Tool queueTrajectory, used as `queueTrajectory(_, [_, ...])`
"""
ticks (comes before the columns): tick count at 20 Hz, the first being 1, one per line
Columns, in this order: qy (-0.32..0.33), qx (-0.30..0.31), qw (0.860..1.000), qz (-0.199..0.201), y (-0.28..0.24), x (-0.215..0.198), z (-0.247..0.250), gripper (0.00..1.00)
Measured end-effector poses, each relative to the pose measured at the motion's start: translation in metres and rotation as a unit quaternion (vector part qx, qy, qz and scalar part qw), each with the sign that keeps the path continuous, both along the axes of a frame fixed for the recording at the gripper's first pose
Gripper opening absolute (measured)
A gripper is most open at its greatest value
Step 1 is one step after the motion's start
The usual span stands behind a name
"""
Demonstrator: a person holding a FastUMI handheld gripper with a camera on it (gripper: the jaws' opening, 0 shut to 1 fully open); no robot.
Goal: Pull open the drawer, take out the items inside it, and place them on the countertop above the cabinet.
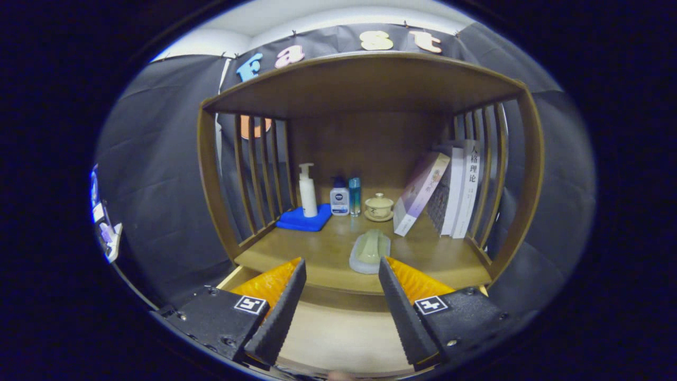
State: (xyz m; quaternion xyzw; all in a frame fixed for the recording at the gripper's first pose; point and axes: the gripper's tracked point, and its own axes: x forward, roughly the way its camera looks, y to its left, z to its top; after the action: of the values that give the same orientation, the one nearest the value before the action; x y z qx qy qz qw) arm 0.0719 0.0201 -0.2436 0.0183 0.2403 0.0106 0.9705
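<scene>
My gripper (342, 264) is open, its two black fingers (283, 307) spread wide with nothing between them. Below the fingers the drawer (344, 338) is pulled out, and its pale wooden bottom shows bare between them. Just beyond the fingertips, on the brown countertop (328, 248) above the cabinet, lies a pale green soap-like item in a clear dish (369, 250). It sits near the counter's front edge, slightly toward the right finger.
At the back of the counter stand a white pump bottle (307, 191) on a blue cloth (304, 219), two small bottles (345, 197), a lidded teacup (379, 207) and leaning books (449, 188). Slatted wooden sides (259, 169) and a shelf overhead (365, 79) enclose the space.
</scene>
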Motion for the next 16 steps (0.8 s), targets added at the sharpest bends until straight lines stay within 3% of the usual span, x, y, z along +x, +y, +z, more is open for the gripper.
queueTrajectory(16, [-0.056,-0.029,0.998,-0.017,0.027,-0.121,-0.052,0.89])
